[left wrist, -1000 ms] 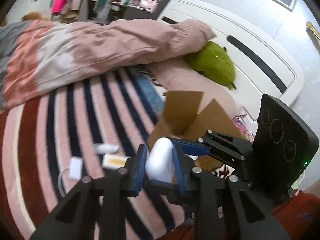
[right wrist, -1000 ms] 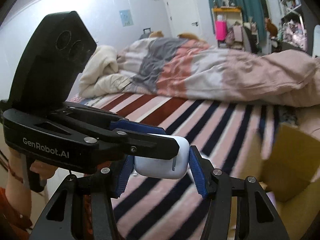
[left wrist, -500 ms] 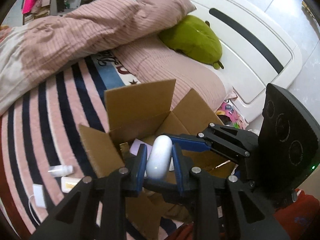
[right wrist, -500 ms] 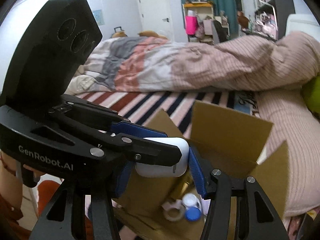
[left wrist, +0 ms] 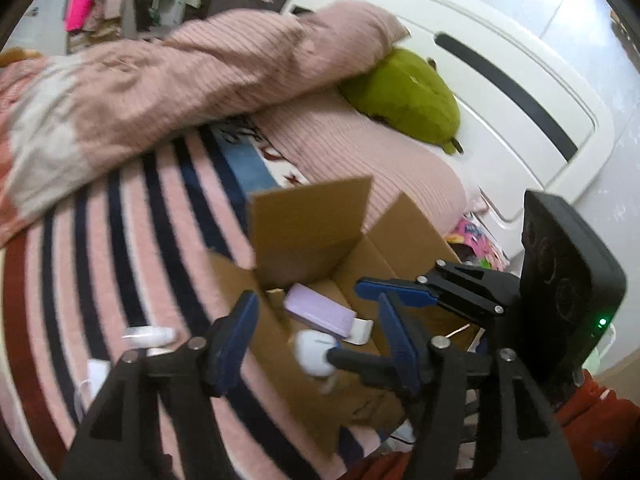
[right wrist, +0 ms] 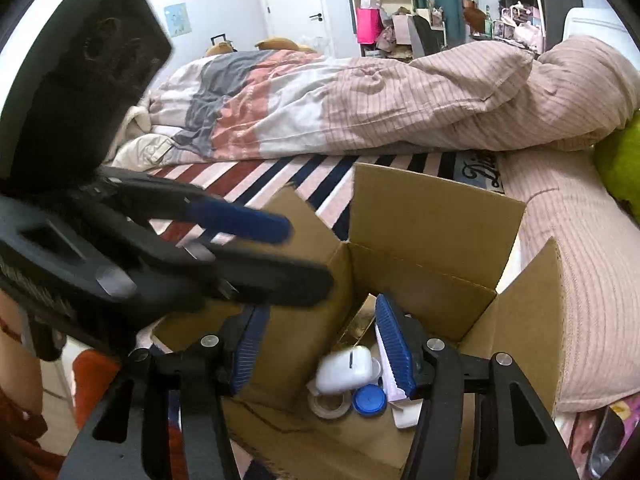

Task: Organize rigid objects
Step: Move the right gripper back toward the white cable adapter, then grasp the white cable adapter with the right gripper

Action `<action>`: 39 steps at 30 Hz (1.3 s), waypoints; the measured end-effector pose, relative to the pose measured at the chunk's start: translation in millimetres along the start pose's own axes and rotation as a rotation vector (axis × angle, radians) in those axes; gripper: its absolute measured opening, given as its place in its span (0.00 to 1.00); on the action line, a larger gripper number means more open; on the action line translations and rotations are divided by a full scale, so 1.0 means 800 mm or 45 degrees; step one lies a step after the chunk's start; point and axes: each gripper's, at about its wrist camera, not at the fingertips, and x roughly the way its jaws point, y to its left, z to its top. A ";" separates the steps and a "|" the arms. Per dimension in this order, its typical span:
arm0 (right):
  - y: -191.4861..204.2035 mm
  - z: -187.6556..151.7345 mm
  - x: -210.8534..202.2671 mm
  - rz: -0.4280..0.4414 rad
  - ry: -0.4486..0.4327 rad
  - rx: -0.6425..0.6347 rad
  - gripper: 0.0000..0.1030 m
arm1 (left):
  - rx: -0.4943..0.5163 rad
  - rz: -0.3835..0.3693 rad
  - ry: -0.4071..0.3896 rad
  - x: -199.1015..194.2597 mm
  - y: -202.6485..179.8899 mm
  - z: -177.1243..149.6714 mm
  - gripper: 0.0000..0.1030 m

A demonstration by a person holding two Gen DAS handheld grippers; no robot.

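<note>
An open cardboard box [left wrist: 308,224] [right wrist: 436,216] stands on the striped bed. A white earbud case [left wrist: 316,352] [right wrist: 346,370] lies inside it, free of both grippers. My left gripper [left wrist: 320,328] is open above the box. My right gripper [right wrist: 320,340] is open above the box too, and its blue fingers [left wrist: 400,292] cross the left wrist view. The box also holds a lilac case [left wrist: 320,312], a tape roll [right wrist: 330,404], a blue lid [right wrist: 370,400] and a gold item [right wrist: 360,316].
Small white items [left wrist: 150,336] and a white charger [left wrist: 94,372] lie on the striped blanket [left wrist: 120,240] left of the box. A pink duvet [right wrist: 400,108], a pink pillow [left wrist: 360,152] and a green plush [left wrist: 404,96] lie behind. A white headboard [left wrist: 520,80] is at the right.
Both grippers held the white earbud case together, carried it over the box and opened. The case now lies in the box.
</note>
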 end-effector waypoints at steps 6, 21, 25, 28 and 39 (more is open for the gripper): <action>0.044 0.016 0.003 0.064 -0.026 -0.065 0.50 | -0.071 0.207 -0.114 -0.075 0.049 -0.031 0.65; 0.217 0.037 0.152 0.329 0.180 -0.299 0.72 | -0.367 0.538 -0.121 -0.154 0.213 -0.164 0.66; 0.209 0.030 0.220 0.187 0.224 -0.321 0.73 | -0.420 0.527 -0.093 -0.145 0.243 -0.191 0.66; 0.201 0.026 0.264 0.094 0.226 -0.350 0.73 | -0.458 0.508 -0.080 -0.137 0.257 -0.204 0.66; 0.192 0.023 0.309 0.053 0.210 -0.407 0.55 | -0.504 0.420 0.012 -0.097 0.263 -0.235 0.66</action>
